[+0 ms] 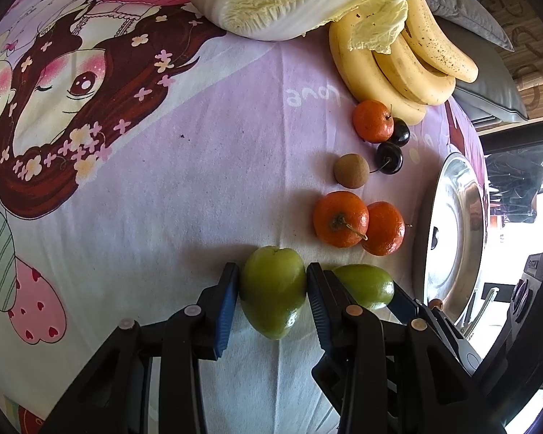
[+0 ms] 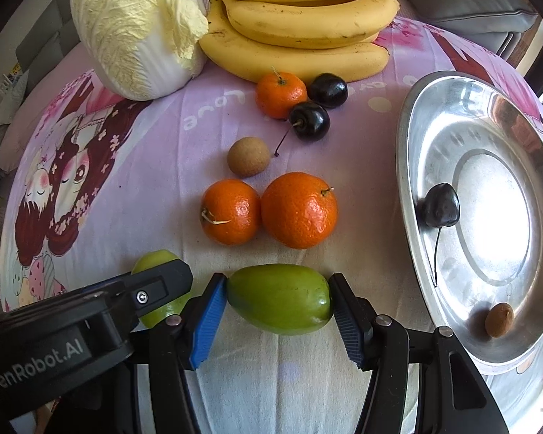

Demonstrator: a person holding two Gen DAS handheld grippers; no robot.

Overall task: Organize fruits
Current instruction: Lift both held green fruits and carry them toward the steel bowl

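Left hand-held gripper: pinching a green fruit, blue pads touching both its sides; the fruit lies on the cloth.
Right hand-held gripper: pinching a second green fruit lengthwise, pads at both ends; it also lies on the cloth.
Hidden by grippers: in the right wrist view the left gripper's black body covers most of the first green fruit, leaving only two green slivers; in the left wrist view the right gripper's fingers cover the lower part of the second fruit.
Cut off: the napa cabbage and the bananas run past the top edge in both views; a cabbage leaf lies over the bananas in the left wrist view.
Hard to make out: a small brown item in the metal plate, kind unclear; it sits well apart from the dark cherry in the same plate.
Loose fruit: two tangerines touching each other just beyond the green fruits; a brown round fruit behind them; a third tangerine touching two cherries near the bananas.
Surface: covered with a lilac cloth printed with cartoon girls and the word "love"; the plate rests at its right side.
Room: grey cushions beyond the far edge; bright glare at the right edge of the left wrist view.
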